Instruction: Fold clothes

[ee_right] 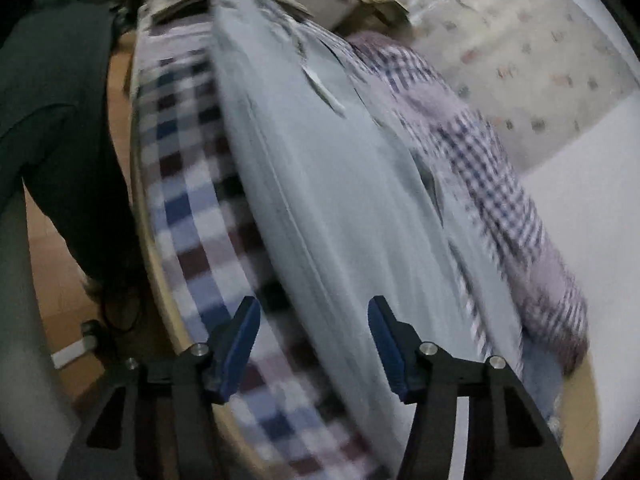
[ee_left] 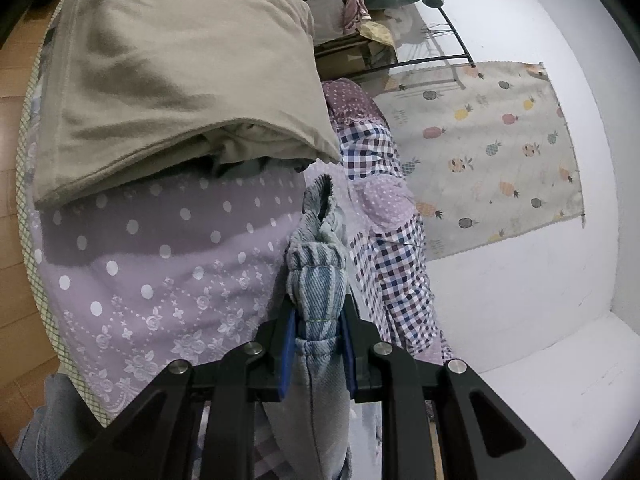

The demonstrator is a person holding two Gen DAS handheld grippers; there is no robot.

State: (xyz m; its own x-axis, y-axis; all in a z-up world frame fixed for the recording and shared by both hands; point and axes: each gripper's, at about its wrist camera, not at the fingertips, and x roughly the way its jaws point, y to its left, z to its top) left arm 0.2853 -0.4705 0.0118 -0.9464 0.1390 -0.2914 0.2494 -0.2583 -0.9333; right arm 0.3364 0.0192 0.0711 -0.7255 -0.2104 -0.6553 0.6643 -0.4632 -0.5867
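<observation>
Bed, purple dotted cover (ee_left: 160, 264), filling lower left of left wrist view; checked sheet (ee_right: 188, 216) down left half of right wrist view.

Beige garment (ee_left: 176, 72), upper left of left view, lying flat with doubled edge, looks folded, resting on bed.

Pale blue denim garment (ee_right: 332, 200) stretched long through centre of right view, over checked sheet, not folded flat; heavy blur, seams only roughly readable. Same denim bunched at centre bottom of left view (ee_left: 316, 276).

Pineapple-print cloth (ee_left: 492, 148) spread on white floor, right of left view; part of task or not, can't tell.

Left tool (ee_left: 317, 344) clenched on bunched denim edge. Right tool (ee_right: 314, 340) released, jaws apart, hovering over denim, gripping nothing.

Judgement: mid-fold on denim piece; one garment seemingly done, denim not squared up.
</observation>
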